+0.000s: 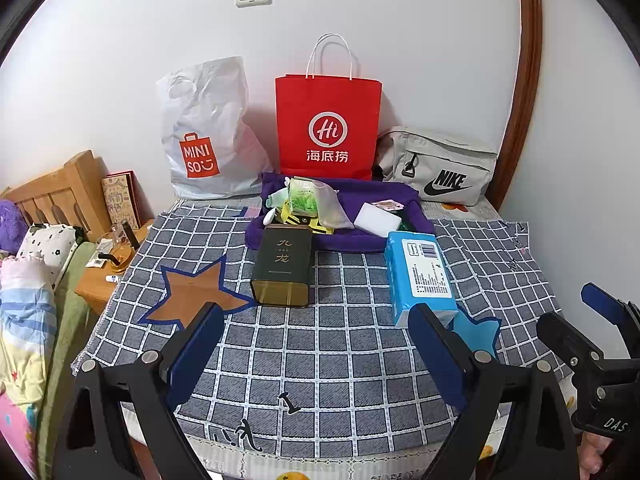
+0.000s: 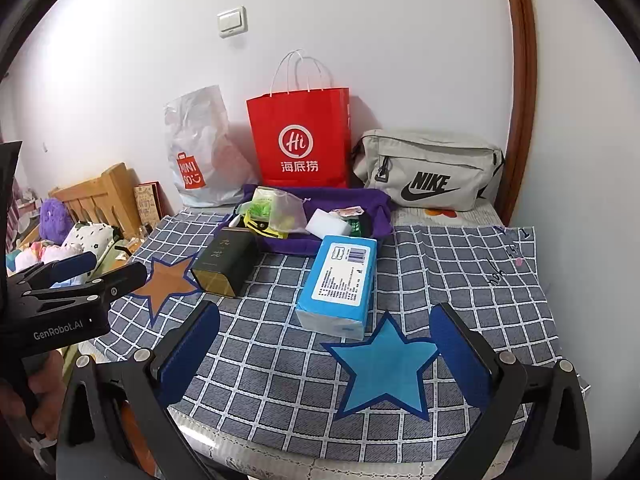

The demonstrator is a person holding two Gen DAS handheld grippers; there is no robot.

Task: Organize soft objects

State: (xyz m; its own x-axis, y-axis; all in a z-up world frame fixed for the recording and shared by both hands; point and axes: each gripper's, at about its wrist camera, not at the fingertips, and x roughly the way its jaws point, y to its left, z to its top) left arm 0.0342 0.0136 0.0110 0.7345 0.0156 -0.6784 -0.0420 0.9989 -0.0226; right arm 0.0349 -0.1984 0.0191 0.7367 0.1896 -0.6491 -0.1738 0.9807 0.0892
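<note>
Grippers: the left gripper [image 1: 320, 344] hangs low in the left wrist frame with its blue-padded fingers [image 1: 196, 352] spread wide and nothing between them; the right gripper [image 2: 324, 344] sits the same way in the right wrist frame, fingers [image 2: 460, 356] wide apart, empty.
Tissue pack: a blue soft tissue pack [image 2: 340, 284] lies label-up at the centre of the right wrist frame, just above the blue star [image 2: 384, 372] and touching its top tip; in the left wrist frame it lies right of centre.
Tea tin: a dark tea tin [image 1: 284, 264] lies on its side at the middle of the left wrist frame, its far end against the purple tray [image 1: 404, 196], just right of the brown star [image 1: 192, 292].
Tray contents: a green tissue packet [image 1: 306, 198], a clear mesh pouch [image 1: 332, 208], a white sponge block [image 1: 378, 220] and yellow items [image 1: 292, 218] are piled inside; smaller pieces are too jumbled to tell.
Cloth: a grey checked cloth [image 1: 340, 360] covers the surface under everything.
Back row: a white Miniso bag [image 1: 204, 132] at upper left, a red paper bag [image 1: 328, 124] at upper centre, a grey Nike pouch [image 1: 440, 168] at upper right, all against the wall.
Left edge: a wooden headboard [image 1: 60, 192] and bedding [image 1: 24, 300].
</note>
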